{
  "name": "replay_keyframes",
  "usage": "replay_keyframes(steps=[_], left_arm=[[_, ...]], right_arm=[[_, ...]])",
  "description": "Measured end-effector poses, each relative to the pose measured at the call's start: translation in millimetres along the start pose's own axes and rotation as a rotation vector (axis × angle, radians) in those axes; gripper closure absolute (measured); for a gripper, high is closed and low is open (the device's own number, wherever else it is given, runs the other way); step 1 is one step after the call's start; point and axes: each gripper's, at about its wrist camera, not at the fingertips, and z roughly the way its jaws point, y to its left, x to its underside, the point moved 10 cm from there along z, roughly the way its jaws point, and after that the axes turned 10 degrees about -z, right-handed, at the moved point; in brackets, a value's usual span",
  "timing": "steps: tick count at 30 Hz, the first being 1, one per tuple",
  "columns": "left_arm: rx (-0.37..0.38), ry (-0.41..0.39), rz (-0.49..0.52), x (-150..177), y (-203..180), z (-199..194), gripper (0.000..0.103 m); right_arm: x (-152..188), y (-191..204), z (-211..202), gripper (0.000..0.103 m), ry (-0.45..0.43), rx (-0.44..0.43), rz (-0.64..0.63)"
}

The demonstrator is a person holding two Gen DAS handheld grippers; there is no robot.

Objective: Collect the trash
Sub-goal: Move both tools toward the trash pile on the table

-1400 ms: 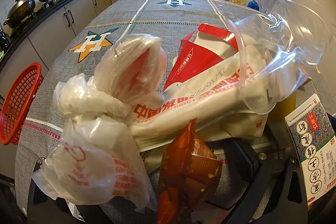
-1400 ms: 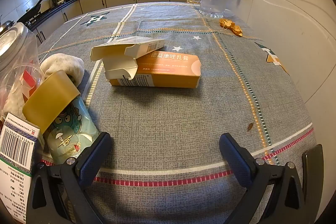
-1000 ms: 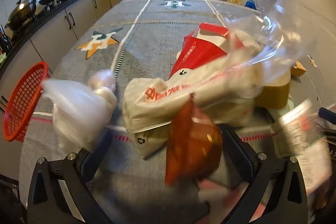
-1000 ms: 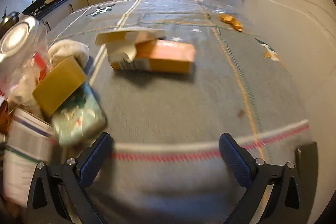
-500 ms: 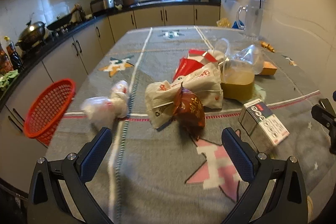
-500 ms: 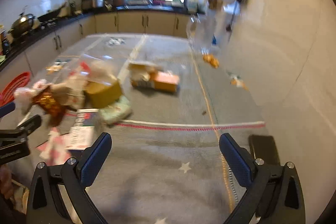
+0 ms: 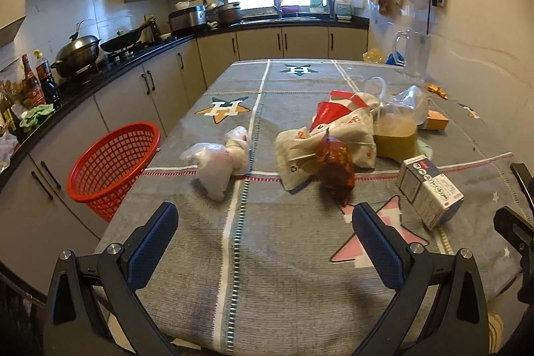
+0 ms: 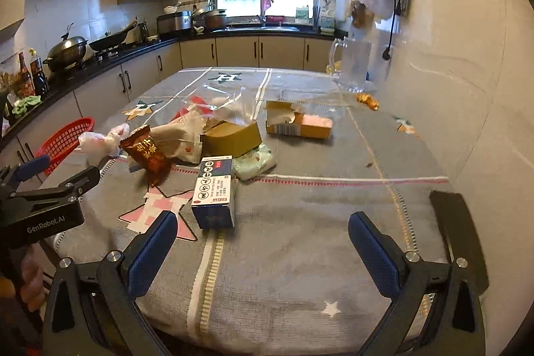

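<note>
Table [image 7: 267, 282]: grey cloth, wall along its right edge, near half bare.
Basket [image 7: 111, 164]: red, off the table's left edge, mouth tilted toward the table.
Trash heap, mid-table: paper bag [image 7: 325, 140], long axis left to right; gold tub [image 8: 233, 135] just right of it; white plastic bag [image 7: 218, 160] apart at left.
Orange carton [image 8: 300, 124]: flaps open, long axis left to right, behind the heap.
Blue-white box [image 8: 213, 191]: nearest, long axis pointing away.
Brown wrapper [image 7: 335, 167]: touching the paper bag.
Left gripper [image 7: 265, 236], right gripper [image 8: 260, 237]: jaws spread, empty, over the near edge.
</note>
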Motion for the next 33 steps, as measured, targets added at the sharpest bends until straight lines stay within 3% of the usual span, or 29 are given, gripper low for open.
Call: replay_keyframes(steps=[33], left_arm=[[-0.026,0.032,0.021,15,11,15,0.000]], right_arm=[[7,18,16,0.001,0.039,-0.071,0.006]])
